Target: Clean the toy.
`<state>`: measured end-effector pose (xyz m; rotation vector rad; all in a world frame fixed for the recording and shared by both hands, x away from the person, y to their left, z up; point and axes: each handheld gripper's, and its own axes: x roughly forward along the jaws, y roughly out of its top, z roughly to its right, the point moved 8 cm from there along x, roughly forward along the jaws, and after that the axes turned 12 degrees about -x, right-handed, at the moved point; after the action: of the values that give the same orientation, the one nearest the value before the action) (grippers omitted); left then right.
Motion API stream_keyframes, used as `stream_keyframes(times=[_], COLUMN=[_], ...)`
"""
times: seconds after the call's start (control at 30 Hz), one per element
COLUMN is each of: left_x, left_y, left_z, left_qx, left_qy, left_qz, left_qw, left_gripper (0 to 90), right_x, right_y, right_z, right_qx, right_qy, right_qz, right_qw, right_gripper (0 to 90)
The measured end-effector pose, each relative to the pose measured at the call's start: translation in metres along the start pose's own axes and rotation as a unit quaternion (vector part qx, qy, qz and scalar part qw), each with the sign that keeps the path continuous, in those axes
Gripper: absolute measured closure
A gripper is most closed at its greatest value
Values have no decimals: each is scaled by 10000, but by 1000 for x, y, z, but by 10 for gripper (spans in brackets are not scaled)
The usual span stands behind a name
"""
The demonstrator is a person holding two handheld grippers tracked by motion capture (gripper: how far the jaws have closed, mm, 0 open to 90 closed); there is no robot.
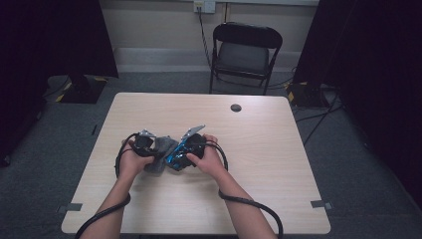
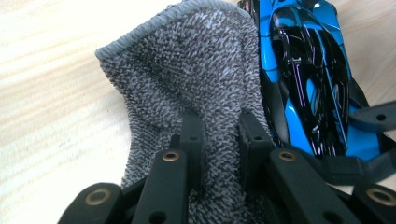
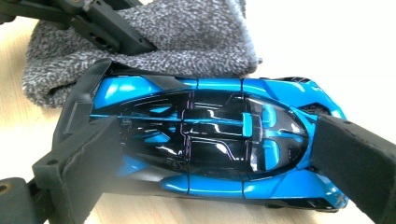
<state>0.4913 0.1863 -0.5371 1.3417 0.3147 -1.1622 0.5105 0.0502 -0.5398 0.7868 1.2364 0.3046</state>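
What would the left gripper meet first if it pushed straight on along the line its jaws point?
The left gripper is shut on the grey cloth. Past the cloth's hem lies bare wooden table; the blue toy car sits beside that line, so probably the table, though depth is unclear.

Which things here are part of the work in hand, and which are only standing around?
In use:
- grey cloth, pinched by the left gripper
- blue and black toy car, clamped by the right gripper

Standing around:
- folding chair
- wall socket
- floor cables
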Motion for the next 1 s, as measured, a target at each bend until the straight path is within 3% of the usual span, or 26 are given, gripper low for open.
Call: stream_keyframes(times=[0.17,0.47,1.0], left_x=[-5,-18,-33], left_y=[-7,-24,-48], left_z=[1,4,12], left_qx=[-165,-258,-149], left_qy=[-24,-170,-358], left_qz=[26,91,22], left_qw=[9999,9995,9992], left_gripper=[756,756,756], right_x=[0,0,0], right_y=[0,0,0], right_z=[0,0,0], right_qx=[-1,2,4], right_qy=[2,5,11], right_qz=[-4,-59,-79], right_qw=[10000,10000,10000], right_gripper=[13,13,13])
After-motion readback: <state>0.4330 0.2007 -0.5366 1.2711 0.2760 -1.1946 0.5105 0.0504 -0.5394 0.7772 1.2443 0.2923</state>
